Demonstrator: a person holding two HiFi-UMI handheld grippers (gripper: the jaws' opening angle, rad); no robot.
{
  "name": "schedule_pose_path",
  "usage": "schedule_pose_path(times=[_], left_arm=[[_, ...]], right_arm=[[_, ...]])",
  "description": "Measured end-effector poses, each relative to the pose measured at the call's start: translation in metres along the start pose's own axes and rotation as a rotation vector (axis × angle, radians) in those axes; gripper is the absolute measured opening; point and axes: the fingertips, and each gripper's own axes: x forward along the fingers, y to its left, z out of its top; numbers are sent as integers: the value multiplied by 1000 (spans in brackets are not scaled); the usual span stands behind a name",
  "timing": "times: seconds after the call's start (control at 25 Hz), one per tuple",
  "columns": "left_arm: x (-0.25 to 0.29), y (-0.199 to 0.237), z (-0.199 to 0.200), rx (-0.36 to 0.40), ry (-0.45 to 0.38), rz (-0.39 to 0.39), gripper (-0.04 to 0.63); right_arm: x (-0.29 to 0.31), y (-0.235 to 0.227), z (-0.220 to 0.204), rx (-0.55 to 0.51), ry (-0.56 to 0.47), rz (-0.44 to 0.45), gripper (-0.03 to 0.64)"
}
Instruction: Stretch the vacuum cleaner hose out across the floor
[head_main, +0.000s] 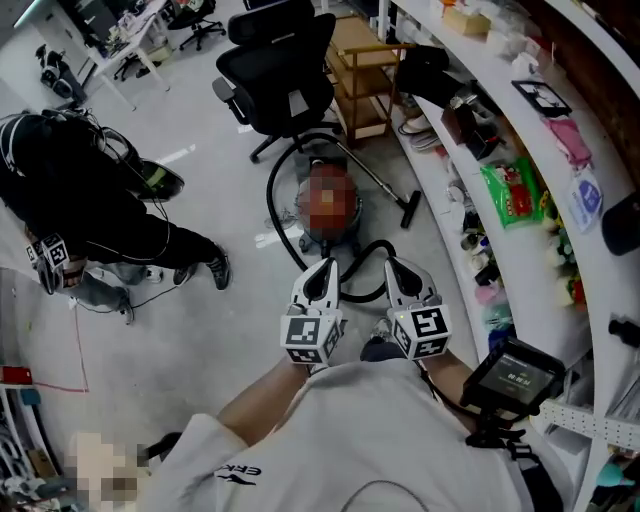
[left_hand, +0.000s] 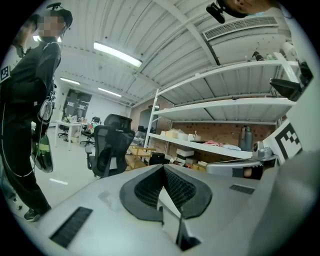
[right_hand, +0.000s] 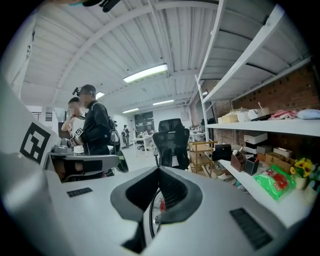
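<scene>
Quick pass, left to right. A person in black (head_main: 85, 205) stands on the floor (head_main: 200, 330), well off to the left of my left tongs (head_main: 326, 264). Left tongs: jaws pressed together, nothing between them, and the left gripper view confirms this with the tips (left_hand: 161, 168) meeting and no gap. Both tongs sit side by side, close but not touching, pointing the same way and tilted only slightly down. The black vacuum cleaner hose (head_main: 352, 296) lies on the floor just beyond and partly between the two tongs. From there it curls in a big loop ahead of them around the vacuum cleaner body (head_main: 330, 228). The hose is still coiled, not laid out straight, and neither pair of tongs is on it. A black office chair (head_main: 285, 70) stands farther ahead, past the vacuum, with a wooden trolley (head_main: 365, 85) just right of it. The rigid wand (head_main: 375, 180) runs from the vacuum toward the right, and its floor head (head_main: 410, 210) rests near the shelf base. Right tongs (head_main: 392, 264): jaws also together and empty. In the right gripper view (right_hand: 159, 171) I can see a bit of hose (right_hand: 146, 212) through the slot below the closed tips, but it is on the floor and not pinched. A long white shelf (head_main: 500, 110) runs along to the right of the right tongs, cluttered, with a green packet (head_main: 512, 190) on it.
</scene>
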Motion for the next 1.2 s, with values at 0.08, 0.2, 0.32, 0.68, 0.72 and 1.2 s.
schedule_pose_path(times=[0.08, 0.2, 0.32, 0.68, 0.72, 1.2], left_arm=[[27, -4, 5, -4, -4, 19, 2], [55, -10, 10, -9, -5, 43, 2], [77, -11, 11, -14, 1, 71, 2], [144, 3, 18, -8, 27, 65, 2], [151, 6, 19, -9, 24, 57, 2], [209, 65, 32, -24, 13, -18, 2]], right_arm=[[14, -24, 8, -2, 2, 18, 2], [30, -50, 14, -4, 11, 42, 2], [44, -72, 17, -7, 20, 64, 2], [96, -118, 26, 11, 37, 51, 2], [102, -120, 28, 9, 38, 45, 2], [175, -130, 49, -30, 54, -36, 2]])
